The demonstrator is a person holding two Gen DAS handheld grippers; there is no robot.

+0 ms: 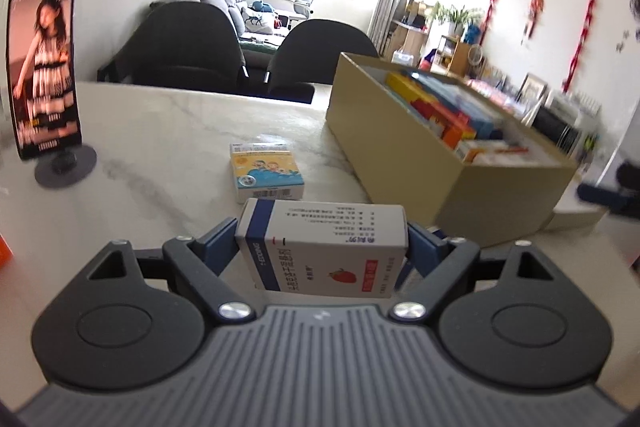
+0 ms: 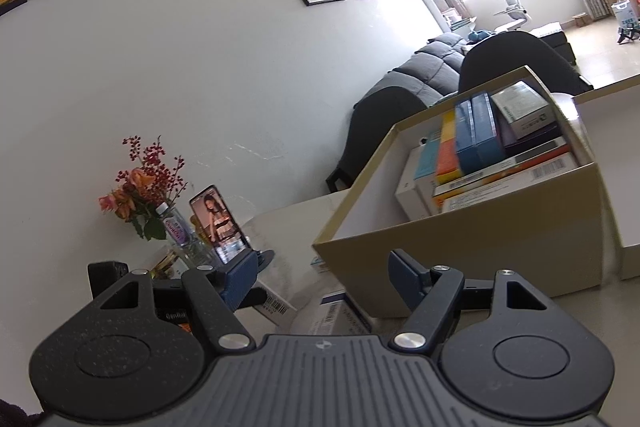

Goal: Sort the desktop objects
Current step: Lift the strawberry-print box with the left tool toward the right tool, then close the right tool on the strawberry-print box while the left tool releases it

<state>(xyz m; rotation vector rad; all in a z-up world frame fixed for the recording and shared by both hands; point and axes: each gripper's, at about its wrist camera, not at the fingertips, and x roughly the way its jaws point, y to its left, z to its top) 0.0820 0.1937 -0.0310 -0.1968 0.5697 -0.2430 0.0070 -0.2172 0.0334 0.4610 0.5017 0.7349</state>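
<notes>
1. Far left, in the left wrist view: phone [image 1: 44, 67] upright on a round stand, screen lit with a photo, standing on the pale marbled tabletop [image 1: 168, 131]
2. Centre of the same view: small yellow-and-blue medicine box [image 1: 266, 171] lying flat on the tabletop, just beyond the held box
3. Low centre: left tool [image 1: 322, 239] clenched on a white box with blue bands [image 1: 324, 247], one blue pad pressed to each side, strawberry picture on the face turned to the camera, box raised off the tabletop
4. Right of centre: open tan cardboard box [image 1: 400, 151] on the tabletop, packed with upright cartons in yellow, orange, red and blue
5. Right wrist view, left side: bottle of flowers [image 2: 148, 195] beside the phone on its stand
6. Low centre there: right tool [image 2: 324, 287] released, blue pads wide apart with nothing gripped, hovering over a white-and-blue carton [image 2: 340, 315] lying on the tabletop
7. Right: same tan cardboard box seen from its near end, cartons stacked against the far side, near part bare
</notes>
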